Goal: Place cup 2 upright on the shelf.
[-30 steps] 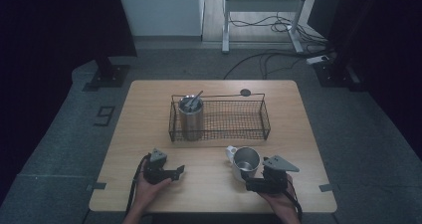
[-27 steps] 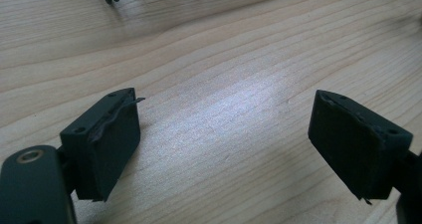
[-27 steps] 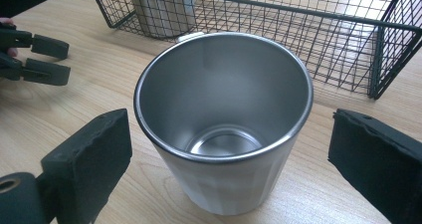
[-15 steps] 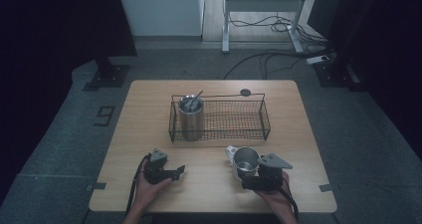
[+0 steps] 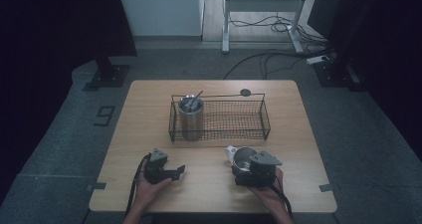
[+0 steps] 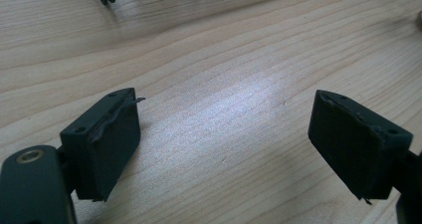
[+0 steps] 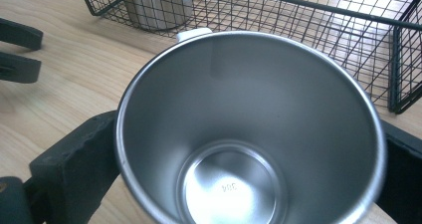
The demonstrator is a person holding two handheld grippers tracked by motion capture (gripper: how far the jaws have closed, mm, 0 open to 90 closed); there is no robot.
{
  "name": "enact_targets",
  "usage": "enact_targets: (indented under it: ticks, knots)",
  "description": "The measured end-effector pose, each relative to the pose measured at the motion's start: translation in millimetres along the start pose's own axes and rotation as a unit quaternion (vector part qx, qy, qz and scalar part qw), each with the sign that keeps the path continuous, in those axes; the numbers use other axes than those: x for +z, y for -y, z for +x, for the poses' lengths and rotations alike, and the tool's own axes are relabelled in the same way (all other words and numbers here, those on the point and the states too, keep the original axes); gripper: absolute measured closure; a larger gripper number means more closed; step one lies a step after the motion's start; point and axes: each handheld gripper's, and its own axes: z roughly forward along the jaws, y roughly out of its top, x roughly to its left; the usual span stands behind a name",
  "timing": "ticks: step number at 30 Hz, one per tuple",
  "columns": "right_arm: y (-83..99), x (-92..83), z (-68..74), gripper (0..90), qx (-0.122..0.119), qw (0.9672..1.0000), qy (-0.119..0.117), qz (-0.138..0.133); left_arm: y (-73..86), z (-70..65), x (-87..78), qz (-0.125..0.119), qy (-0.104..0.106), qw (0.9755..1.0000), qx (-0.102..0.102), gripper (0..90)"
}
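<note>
A steel cup with a white handle stands upright at the table's front right. My right gripper is shut on it. In the right gripper view the cup is empty, and my right gripper has a black jaw pressed against each side of it. My left gripper rests low at the front left, pointing right. Up close, my left gripper is open with only bare wood between its jaws.
A black wire basket sits mid-table, just beyond the cup. At its left end stands a steel tumbler with a utensil in it. A small dark disc lies behind the basket. The table's front edge is close to both hands.
My right gripper has shifted slightly left and lower with the cup in it. The left gripper has stayed where it was.
</note>
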Motion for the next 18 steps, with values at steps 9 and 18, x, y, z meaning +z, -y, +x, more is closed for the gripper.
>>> enact_targets:
  ticks: [9, 18]
  knots:
    - [0.2, 11.2, 0.8, 0.0, -0.002, 1.0000, 0.007, 0.004, -0.3, -0.5, 0.6, 0.000, -0.001, 1.0000, 0.001, 13.3]
    - [3.1, 14.8, -0.6, 6.6, -0.019, 0.9996, 0.016, 0.013, -0.3, -0.6, 0.6, 0.000, -0.002, 1.0000, 0.001, 13.3]
